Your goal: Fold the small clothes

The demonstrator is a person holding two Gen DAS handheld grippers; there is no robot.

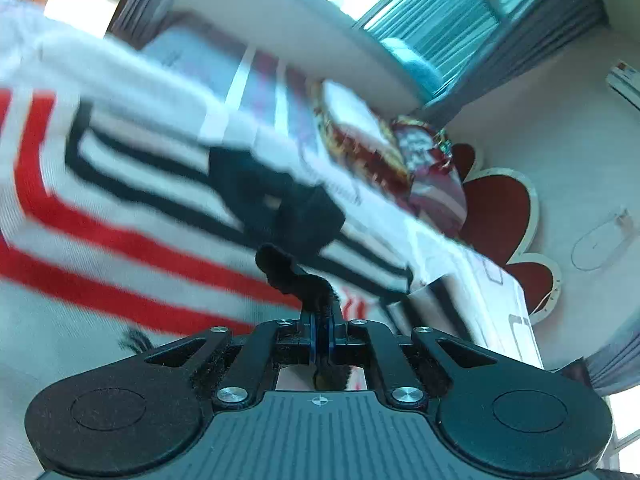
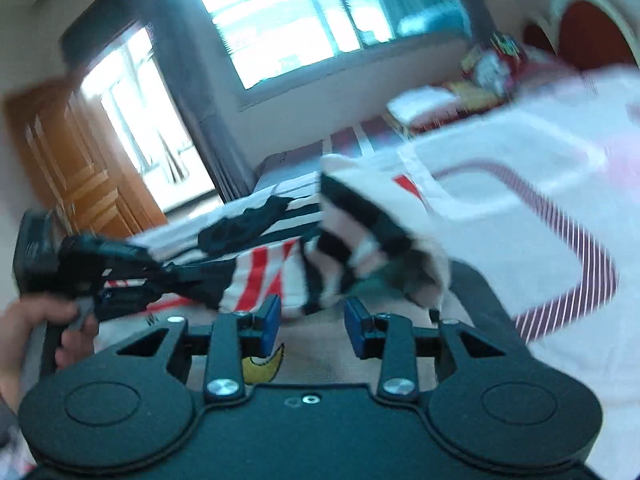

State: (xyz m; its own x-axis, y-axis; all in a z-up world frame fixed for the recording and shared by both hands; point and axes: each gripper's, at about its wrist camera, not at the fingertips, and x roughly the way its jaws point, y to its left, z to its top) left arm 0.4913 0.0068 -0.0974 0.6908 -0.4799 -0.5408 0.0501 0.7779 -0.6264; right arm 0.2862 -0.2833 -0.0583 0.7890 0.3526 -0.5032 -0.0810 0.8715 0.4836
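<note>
A small white garment [image 1: 120, 208] with red and black stripes and black trim is lifted over the bed, blurred. My left gripper [image 1: 322, 312] is shut on its black trim [image 1: 288, 268], which bunches up just past the pads. In the right wrist view the same garment [image 2: 272, 272] hangs in folds between the two grippers. There a hand [image 2: 36, 320] holds the left gripper [image 2: 200, 280] at the left. My right gripper [image 2: 314, 320] is open, its blue pads apart. The garment's crumpled striped end [image 2: 360, 248] hangs just beyond them, and I cannot tell whether it touches them.
The bed's white cover [image 2: 520, 220] with a striped border spreads to the right. Red and yellow pillows [image 1: 360, 140] lie by a red flower-shaped headboard [image 1: 500, 208]. A wooden door [image 2: 60, 168] and a bright window [image 2: 280, 20] stand behind. A yellow moon print [image 2: 264, 368] shows below the right jaws.
</note>
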